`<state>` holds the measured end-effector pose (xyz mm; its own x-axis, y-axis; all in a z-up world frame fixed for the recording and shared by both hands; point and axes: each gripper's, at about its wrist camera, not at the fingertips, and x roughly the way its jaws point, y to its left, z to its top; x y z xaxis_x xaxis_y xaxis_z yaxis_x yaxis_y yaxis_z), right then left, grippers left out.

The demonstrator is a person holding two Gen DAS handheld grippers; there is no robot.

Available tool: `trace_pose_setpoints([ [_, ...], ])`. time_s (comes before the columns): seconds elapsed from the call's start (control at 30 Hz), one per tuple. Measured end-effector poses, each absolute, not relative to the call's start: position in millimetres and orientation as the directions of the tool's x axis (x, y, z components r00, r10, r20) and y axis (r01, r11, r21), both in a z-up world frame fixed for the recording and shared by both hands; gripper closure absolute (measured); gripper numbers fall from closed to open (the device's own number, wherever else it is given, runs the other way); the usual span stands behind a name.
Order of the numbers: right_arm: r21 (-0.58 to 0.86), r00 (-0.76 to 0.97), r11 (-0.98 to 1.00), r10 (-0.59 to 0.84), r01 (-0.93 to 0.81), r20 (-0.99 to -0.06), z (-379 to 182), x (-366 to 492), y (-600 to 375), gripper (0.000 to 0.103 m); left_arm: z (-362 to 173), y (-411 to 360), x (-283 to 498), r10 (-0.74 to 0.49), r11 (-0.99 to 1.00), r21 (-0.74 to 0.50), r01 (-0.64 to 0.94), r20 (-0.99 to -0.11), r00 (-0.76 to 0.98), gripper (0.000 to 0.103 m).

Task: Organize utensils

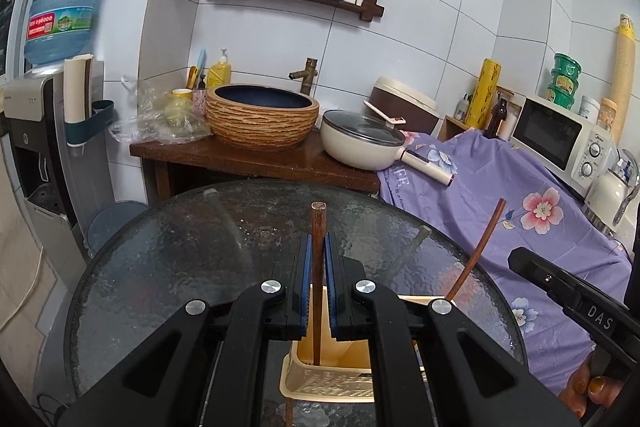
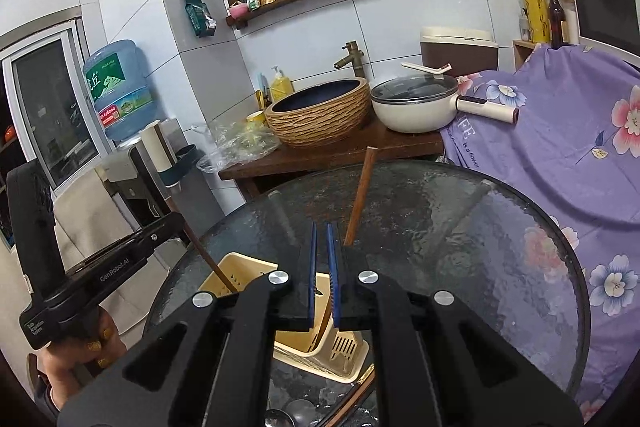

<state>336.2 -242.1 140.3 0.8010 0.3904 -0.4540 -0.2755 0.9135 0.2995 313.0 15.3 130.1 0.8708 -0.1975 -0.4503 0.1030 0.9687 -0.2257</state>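
A cream slotted utensil holder (image 1: 320, 383) (image 2: 240, 269) stands on the round dark glass table (image 1: 160, 267) (image 2: 480, 227), just below both grippers. My left gripper (image 1: 319, 239) (image 2: 176, 223) is shut on a brown wooden chopstick (image 1: 318, 217) (image 2: 212, 259), held upright with its lower end inside the holder. My right gripper (image 2: 322, 227) (image 1: 520, 255) is shut on a second chopstick (image 2: 360, 195) (image 1: 486, 239), which leans and also dips into the holder. A metal spoon (image 2: 276, 419) and more chopsticks (image 2: 352, 403) lie on the table nearer than the holder.
Behind the table a wooden counter (image 1: 248, 159) carries a woven basin (image 1: 262, 117) and a white lidded pan (image 1: 360, 143). A purple floral cloth (image 1: 500, 195) drapes the right side, with a microwave (image 1: 560, 139) beyond. A water dispenser (image 1: 36, 131) stands at left.
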Motion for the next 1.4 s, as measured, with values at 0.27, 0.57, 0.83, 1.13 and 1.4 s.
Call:
trace_pose_setpoints([
  [0.27,0.219,0.837,0.946,0.313,-0.237,-0.448,129.6,314.7,-243.0,0.03,125.9,15.4,295.0,-0.198,0.972,-0.2,0.121,-0.431,0.88,0.053],
  [0.57,0.133,0.775,0.957,0.287,-0.258,-0.563,63.6,276.9,-248.0,0.026,65.7,37.8,271.1,-0.155,0.985,-0.151,0.084,-0.562,0.812,0.036],
  [0.83,-0.011,0.657,0.963,0.175,-0.269,-0.733,-19.8,273.8,-227.3,0.026,-7.0,51.9,269.3,-0.08,0.997,-0.062,0.05,-0.715,0.695,0.038],
  [1.13,-0.068,0.59,0.947,0.139,-0.314,-0.795,-49.1,280.0,-202.4,0.026,-38.8,43.5,272.1,-0.048,0.997,0.002,0.076,-0.766,0.642,0.04],
  [1.4,0.014,0.544,0.959,0.173,-0.284,-0.821,-47.8,273.9,-252.6,0.026,-48.9,46.1,270.9,-0.051,0.996,0.005,0.089,-0.786,0.616,0.041],
])
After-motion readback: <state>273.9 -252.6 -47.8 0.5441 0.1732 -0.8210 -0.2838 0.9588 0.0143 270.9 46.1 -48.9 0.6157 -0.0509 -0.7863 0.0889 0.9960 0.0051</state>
